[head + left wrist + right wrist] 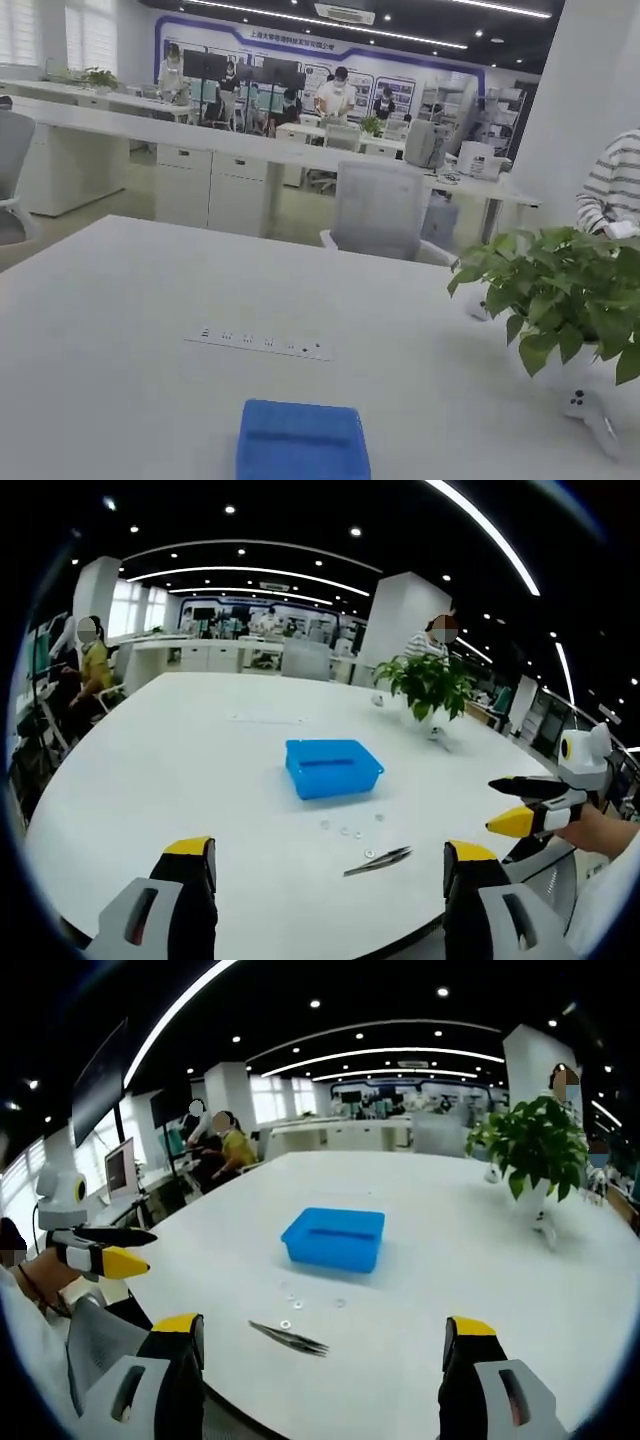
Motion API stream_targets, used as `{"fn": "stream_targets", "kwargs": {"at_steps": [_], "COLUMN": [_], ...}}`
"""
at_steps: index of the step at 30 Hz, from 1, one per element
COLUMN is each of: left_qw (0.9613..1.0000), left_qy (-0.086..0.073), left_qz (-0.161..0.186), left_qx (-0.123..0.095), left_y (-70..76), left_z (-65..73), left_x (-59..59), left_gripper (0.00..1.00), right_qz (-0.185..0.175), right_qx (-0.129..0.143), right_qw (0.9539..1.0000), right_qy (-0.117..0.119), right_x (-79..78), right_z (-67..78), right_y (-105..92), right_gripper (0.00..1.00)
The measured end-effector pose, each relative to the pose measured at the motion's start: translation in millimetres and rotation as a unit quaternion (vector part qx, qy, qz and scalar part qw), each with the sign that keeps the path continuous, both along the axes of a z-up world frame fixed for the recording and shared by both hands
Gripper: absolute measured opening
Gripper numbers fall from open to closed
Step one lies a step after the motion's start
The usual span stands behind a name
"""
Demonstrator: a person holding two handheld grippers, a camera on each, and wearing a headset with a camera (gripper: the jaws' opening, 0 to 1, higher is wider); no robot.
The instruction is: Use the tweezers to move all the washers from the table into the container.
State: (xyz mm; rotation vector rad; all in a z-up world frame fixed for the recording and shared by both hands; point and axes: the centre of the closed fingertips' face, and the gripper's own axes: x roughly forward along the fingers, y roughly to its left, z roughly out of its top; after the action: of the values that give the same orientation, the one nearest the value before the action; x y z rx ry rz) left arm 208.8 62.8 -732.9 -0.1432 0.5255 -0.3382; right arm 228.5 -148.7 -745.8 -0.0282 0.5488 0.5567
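Note:
A blue container (302,440) (332,767) (334,1237) stands on the white table. Several small washers (350,830) (295,1308) lie on the table just in front of it. Metal tweezers (378,860) (290,1338) lie flat nearer the table edge, untouched. My left gripper (328,880) (150,1250) is held off the table edge, open and empty. My right gripper (322,1355) (492,804) is likewise off the edge, open, with nothing between its yellow-tipped jaws. Both sit well short of the tweezers.
A potted green plant (560,300) (432,685) (530,1140) stands at the table's far right. A built-in socket strip (260,343) lies beyond the container. A grey chair (378,215) stands at the far edge. People sit and stand around the room.

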Motion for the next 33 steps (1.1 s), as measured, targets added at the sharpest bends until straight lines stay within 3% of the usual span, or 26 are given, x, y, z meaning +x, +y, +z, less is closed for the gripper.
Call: {"fn": "stream_targets", "kwargs": {"at_steps": [10, 15, 22, 26, 28, 29, 31, 33], "left_qw": [1.0000, 0.9999, 0.9980, 0.9941, 0.9882, 0.9849, 0.9815, 0.9764], "left_qy": [0.005, 0.013, 0.034, 0.052, 0.080, 0.093, 0.095, 0.111], "left_qz": [-0.006, -0.010, -0.044, -0.083, -0.116, -0.127, -0.145, -0.170], "left_qx": [-0.004, 0.005, 0.031, 0.047, 0.059, 0.072, 0.081, 0.075], "left_y": [-0.1, -2.6, -10.2, -16.1, -19.8, -19.0, -21.9, -30.6], "left_z": [-4.4, -11.0, -31.5, -47.0, -58.4, -66.1, -73.3, -82.1], "left_x": [6.8, 14.0, 22.7, 27.1, 24.0, 24.4, 26.9, 26.4], "left_gripper": [0.95, 0.92, 0.85, 0.66, 0.58, 0.48, 0.35, 0.31], "right_qz": [0.004, 0.006, 0.027, 0.039, 0.043, 0.043, 0.042, 0.039], "right_qx": [-0.003, -0.003, -0.026, -0.040, -0.045, -0.049, -0.048, -0.044], "right_qw": [1.0000, 0.9999, 0.9986, 0.9972, 0.9967, 0.9964, 0.9963, 0.9964], "right_qy": [0.008, 0.014, 0.037, 0.049, 0.052, 0.054, 0.057, 0.060], "right_x": [6.9, 9.6, 8.2, 8.8, 10.5, 11.4, 12.6, 13.7], "right_z": [-5.2, -8.6, -26.7, -35.5, -37.7, -39.4, -41.3, -43.1], "right_y": [3.1, 4.1, 5.0, 3.1, 2.1, 0.8, -0.6, -1.8], "right_gripper": [0.99, 0.98, 0.96, 0.95, 0.94, 0.94, 0.94, 0.94]}}
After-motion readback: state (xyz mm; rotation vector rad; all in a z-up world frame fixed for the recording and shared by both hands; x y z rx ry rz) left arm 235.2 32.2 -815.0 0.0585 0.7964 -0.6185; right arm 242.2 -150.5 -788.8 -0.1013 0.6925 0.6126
